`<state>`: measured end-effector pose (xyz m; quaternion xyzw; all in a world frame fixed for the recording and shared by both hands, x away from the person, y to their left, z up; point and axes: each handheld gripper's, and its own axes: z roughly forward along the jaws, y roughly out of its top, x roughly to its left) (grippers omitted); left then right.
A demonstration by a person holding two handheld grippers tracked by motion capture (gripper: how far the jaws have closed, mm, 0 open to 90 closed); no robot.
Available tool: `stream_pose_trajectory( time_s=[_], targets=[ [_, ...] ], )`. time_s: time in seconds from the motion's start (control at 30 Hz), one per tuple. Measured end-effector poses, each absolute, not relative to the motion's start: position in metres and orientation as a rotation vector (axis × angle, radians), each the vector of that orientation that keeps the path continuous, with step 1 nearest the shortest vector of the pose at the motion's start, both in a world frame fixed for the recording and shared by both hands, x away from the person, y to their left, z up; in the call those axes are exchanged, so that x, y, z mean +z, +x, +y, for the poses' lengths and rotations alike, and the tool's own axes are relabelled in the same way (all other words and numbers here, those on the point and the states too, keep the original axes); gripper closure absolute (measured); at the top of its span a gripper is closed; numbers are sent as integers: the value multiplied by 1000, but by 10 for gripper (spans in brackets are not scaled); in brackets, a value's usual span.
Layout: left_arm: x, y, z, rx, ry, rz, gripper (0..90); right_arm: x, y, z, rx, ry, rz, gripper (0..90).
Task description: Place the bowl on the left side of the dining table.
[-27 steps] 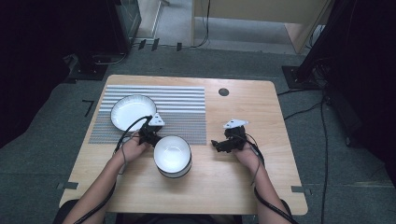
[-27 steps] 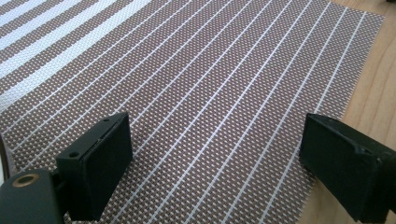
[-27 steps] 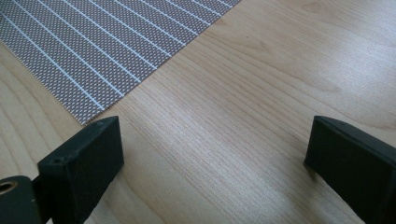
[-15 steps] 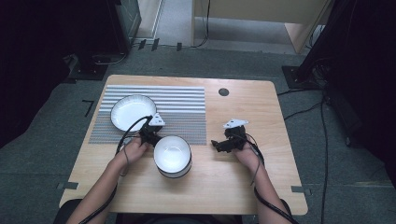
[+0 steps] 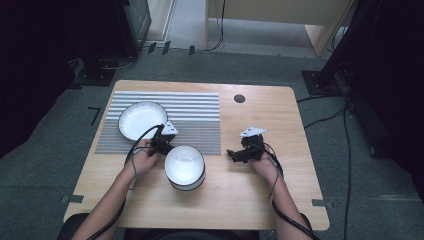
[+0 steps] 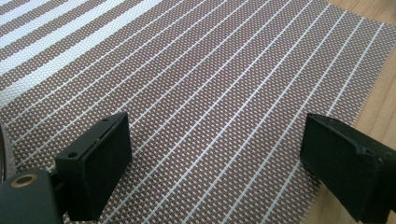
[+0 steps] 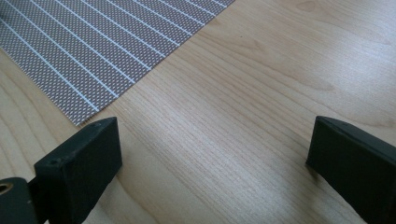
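Both tongs gape empty, and the left tongs (image 5: 161,143), just beside the bowl (image 5: 184,166), could knock it toward the table (image 5: 260,195) edge.

High view overlooks the table (image 5: 260,195); gripper views skim its striped mat (image 6: 210,84).

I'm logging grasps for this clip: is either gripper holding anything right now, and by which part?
Nothing is held. The left gripper stands open over the striped mat, the right gripper open over the table.
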<state>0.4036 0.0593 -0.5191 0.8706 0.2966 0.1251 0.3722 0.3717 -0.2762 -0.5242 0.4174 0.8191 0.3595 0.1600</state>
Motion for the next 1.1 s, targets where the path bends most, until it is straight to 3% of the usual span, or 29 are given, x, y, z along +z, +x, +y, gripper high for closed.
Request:
stream_pose_trajectory(
  time_s=[0.73, 1.1],
  targets=[
    [-518, 402, 56, 332, 2225, 799, 85, -524, 370, -277, 1006, 1197, 2330, 24],
    [-510, 409, 63, 234, 2247, 838, 110, -524, 370, -276, 997, 1194, 2341, 3]
  ],
)
